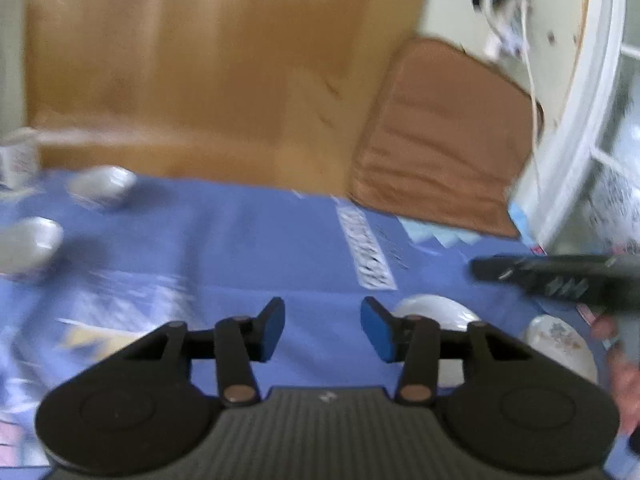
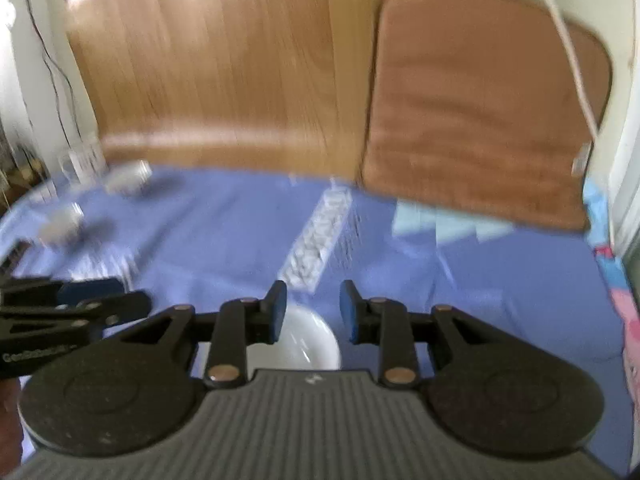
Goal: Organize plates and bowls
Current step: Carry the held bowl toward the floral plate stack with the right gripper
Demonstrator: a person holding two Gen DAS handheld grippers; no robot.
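Over on the far left, a white cup (image 1: 18, 158) with a faint pattern stands at the back edge of the blue cloth (image 1: 256, 240), against the wooden panel (image 1: 208, 64). Just in front of it are two small pale bowls, the rear bowl (image 1: 103, 187) near the cloth's back edge and the nearer bowl (image 1: 30, 246) closer to the left side; both are blurred, so their pattern cannot be read. They sit well apart from everything else on the cloth.

In the middle, the left gripper (image 1: 322, 330) hangs above bare cloth with its blue-padded jaws spread wide and nothing between them. A white printed strip (image 1: 366, 252) runs across the fabric beyond it.

Just right of the left gripper's right finger lies a plain white plate (image 1: 438, 312), partly hidden by that finger. Beside it, further right, is a floral plate (image 1: 560, 344) with a brownish flower pattern, near the person's hand (image 1: 624, 376). From the left wrist view the right gripper shows only as a dark bar coming in from the right edge, above the floral plate.

From the right wrist view, the right gripper (image 2: 313, 312) is also spread open and empty, poised over the white plate (image 2: 296, 340), whose rim shows between and below its fingers. Whether the fingers touch the plate cannot be told.

Behind the cloth on the right, a brown cushion (image 1: 444, 136) leans up beside the wooden panel, with a pale cord (image 1: 532, 80) draped over it.
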